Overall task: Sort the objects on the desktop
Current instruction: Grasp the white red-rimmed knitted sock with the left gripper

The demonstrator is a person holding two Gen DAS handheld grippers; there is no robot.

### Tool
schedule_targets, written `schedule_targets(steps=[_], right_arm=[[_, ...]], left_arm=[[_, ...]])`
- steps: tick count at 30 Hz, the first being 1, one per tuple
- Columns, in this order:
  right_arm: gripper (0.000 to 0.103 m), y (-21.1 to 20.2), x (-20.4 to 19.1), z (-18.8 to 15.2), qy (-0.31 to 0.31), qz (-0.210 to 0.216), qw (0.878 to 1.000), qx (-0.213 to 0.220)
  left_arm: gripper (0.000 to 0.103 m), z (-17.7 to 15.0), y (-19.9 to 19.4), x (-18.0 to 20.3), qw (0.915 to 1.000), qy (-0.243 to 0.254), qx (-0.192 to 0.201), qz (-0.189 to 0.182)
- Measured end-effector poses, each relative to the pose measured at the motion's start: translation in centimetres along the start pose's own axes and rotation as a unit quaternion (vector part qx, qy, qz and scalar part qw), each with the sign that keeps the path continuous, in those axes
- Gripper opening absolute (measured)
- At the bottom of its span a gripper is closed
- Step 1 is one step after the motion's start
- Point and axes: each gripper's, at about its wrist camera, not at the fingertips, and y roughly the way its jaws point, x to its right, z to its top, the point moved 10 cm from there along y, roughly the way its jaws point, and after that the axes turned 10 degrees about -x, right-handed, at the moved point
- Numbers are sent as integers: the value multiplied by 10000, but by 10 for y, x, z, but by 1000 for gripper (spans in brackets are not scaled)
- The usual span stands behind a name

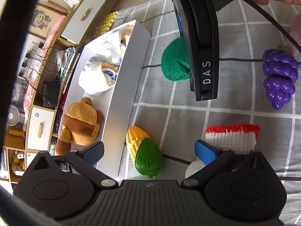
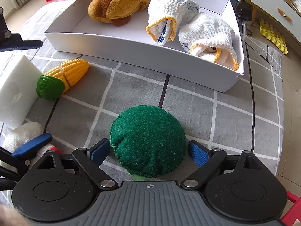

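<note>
The right tongs (image 2: 148, 153) stand spread wide, their blue pads on either side of a green felt cushion (image 2: 148, 141) without quite touching it, on the grey checked surface (image 2: 216, 116). The left tongs (image 1: 148, 151) are also apart, gripping nothing, with a toy corn cob (image 1: 140, 146) lying between and just ahead of them beside the wall of the white tray (image 1: 122, 101). A red-and-white knitted piece (image 1: 233, 138) sits at the left tongs' right pad, partly covered by it. Open cloth lies between cushion and tray. Inside the tray are a brown plush toy (image 2: 116, 1) and two white knitted bundles (image 2: 188, 24), leaving bare floor at its near left corner. Purple toy grapes (image 1: 279, 77) lie well off to one side. A white foam block (image 2: 17, 90) is cut off by the right view's edge, and the right tool's body hides much of the cushion from the left camera.
</note>
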Motion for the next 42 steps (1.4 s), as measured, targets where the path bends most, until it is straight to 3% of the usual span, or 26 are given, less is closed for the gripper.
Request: schedule_targets(steps=[7, 10, 13, 17, 19, 21, 23, 25, 27, 30, 32, 36, 38, 42], right_arm=[[96, 2, 7, -2, 36, 29, 10000, 3], [97, 1, 9, -2, 45, 58, 10000, 39], [97, -1, 9, -2, -1, 58, 10000, 57], [97, -3, 12, -1, -1, 69, 9999, 95], [97, -3, 14, -2, 0, 74, 9999, 100], [98, -3, 16, -2, 0, 60, 9999, 91], [98, -4, 17, -1, 7, 55, 9999, 94], [98, -4, 18, -1, 0, 46, 10000, 77], [98, -5, 18, 0, -24, 37, 10000, 71], [98, -5, 18, 2, -39, 45, 10000, 75], [99, -4, 19, 2, -44, 64, 9999, 77], [99, -1, 22, 3, -70, 85, 9999, 66], [101, 0, 25, 4, -63, 95, 9999, 74], [101, -1, 31, 5, -72, 106, 9999, 80]], left_arm=[[102, -2, -31, -14, 9940, -448, 992, -91], [102, -3, -60, -17, 9852, -521, 1634, -78], [102, -8, -99, -18, 9689, -549, 2410, 106], [102, -23, -150, -18, 9397, -701, 3280, 665], [102, -30, -169, -15, 9274, -681, 3534, 1023], [103, -32, -178, -10, 9222, -536, 3637, 1199], [103, -32, -176, -3, 9287, -385, 3507, 1147], [102, -30, -162, 4, 9447, -198, 3146, 902], [103, -29, -137, 12, 9631, 110, 2663, 389], [102, -22, -101, 22, 9792, 411, 1980, -136], [102, -15, -82, 30, 9842, 507, 1599, -569], [102, -5, -63, 53, 9826, 882, 1136, -1172], [102, 2, -51, 54, 9845, 951, 931, -1138], [102, 6, -30, 58, 9828, 915, 564, -1501]])
